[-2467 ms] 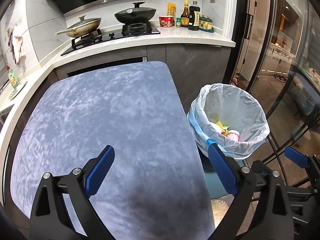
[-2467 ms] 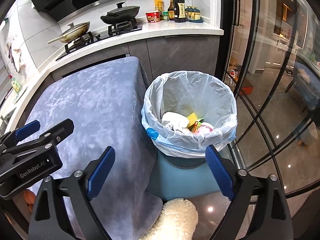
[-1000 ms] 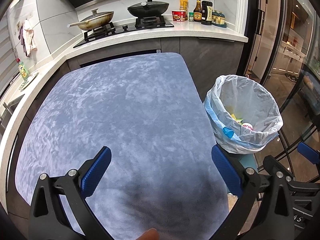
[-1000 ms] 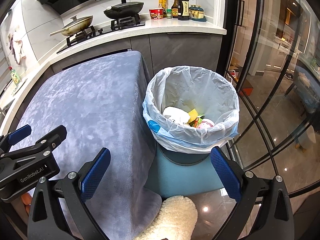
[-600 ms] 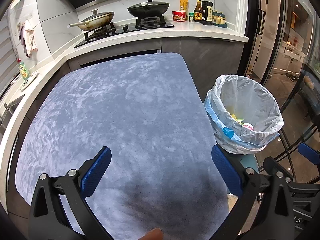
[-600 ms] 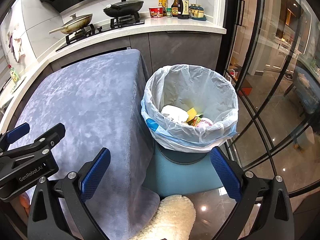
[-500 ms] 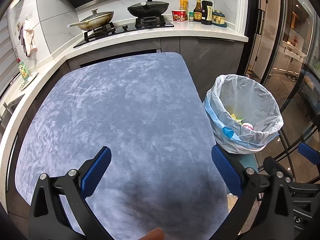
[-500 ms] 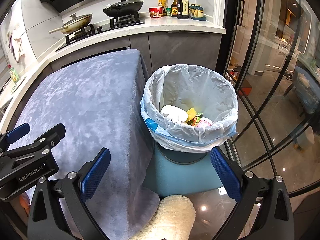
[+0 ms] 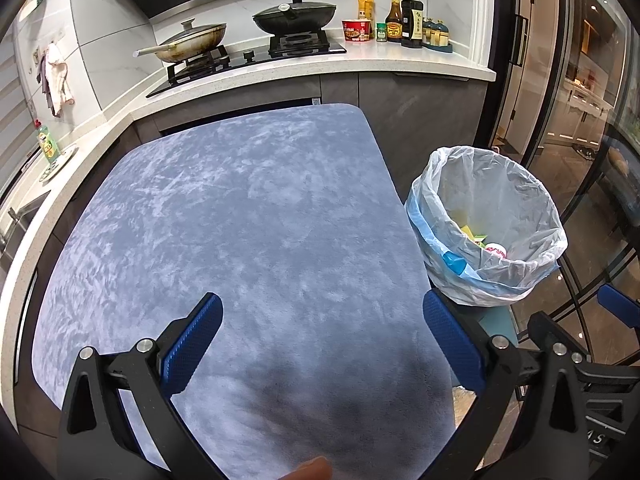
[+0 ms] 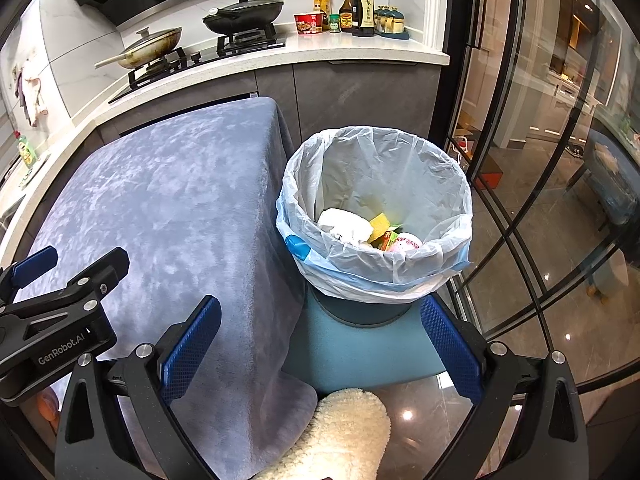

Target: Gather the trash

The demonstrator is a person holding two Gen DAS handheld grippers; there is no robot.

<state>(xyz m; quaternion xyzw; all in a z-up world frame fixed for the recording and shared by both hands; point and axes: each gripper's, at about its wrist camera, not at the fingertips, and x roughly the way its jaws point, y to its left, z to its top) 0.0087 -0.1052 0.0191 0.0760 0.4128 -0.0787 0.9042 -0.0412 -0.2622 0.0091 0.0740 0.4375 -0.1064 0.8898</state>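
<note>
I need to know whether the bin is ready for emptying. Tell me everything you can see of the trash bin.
The trash bin is round and dark, standing upright on a blue stool beside the grey-blue cloth-covered table. A thin translucent bag with a blue band lines it, folded over the rim. It is open and partly filled with white crumpled paper, yellow scraps and a pink-patterned cup.

The bin (image 10: 376, 264) stands right of the table (image 10: 168, 200), trash (image 10: 348, 226) inside.
</note>
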